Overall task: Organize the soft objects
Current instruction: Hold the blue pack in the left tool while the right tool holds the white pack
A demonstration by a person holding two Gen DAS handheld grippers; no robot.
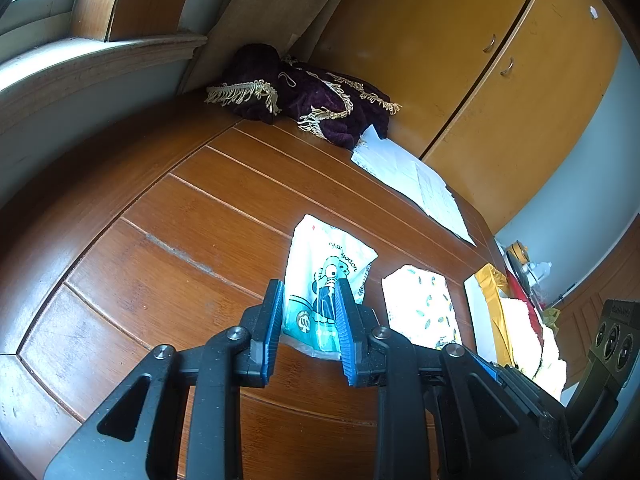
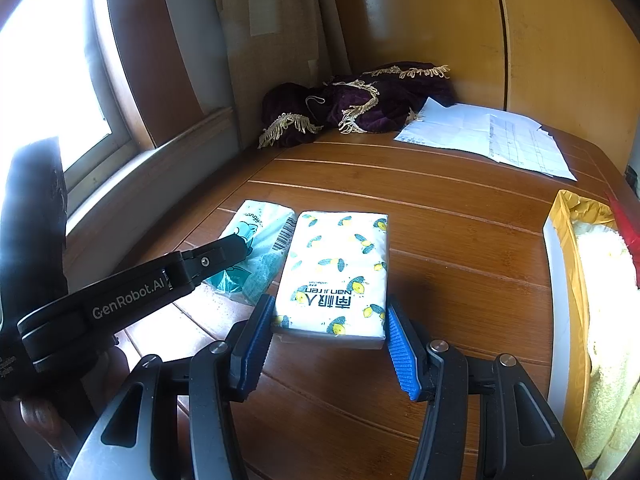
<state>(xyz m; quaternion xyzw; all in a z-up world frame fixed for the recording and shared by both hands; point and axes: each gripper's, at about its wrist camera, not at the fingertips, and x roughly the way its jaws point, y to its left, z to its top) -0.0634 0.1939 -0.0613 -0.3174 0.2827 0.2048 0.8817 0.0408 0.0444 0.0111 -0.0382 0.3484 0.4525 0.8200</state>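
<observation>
Between the blue pads of the left gripper [image 1: 310,312] sits the near end of the teal tissue pack [image 1: 326,280]. The jaws stand narrow, flanking the pack; the right pad overlaps its print. Whether they press it or only bracket it cannot be told. The pack appears to rest on the wooden table [image 1: 192,208].

Right gripper [image 2: 330,334]: jaws wide, one pad at each near corner of the lemon-print tissue pack [image 2: 338,272]. A sliver of gap shows on each side, so it looks not yet clamped. This pack lies flat, long edge touching the teal pack on its left.

Step in hand, judged: both packs are being taken up at once, grasp stage. Likely destination is the yellow-lined box [image 2: 568,280] at the table's right edge, which already holds a pale towel [image 2: 608,320]. Next move calls for closing gently, since both packs are soft film and will squash or slip, then lifting level and clearing the box wall.

Farther out: a purple fringed cloth [image 2: 360,104] is bunched in the far corner, with sheets of paper [image 2: 488,136] beside it.

Hard to make out: the box is cut off by the frame, so its depth and free room are unknown. The window glare washes out the left side. The left gripper's arm hides part of the teal pack in the right wrist view.
</observation>
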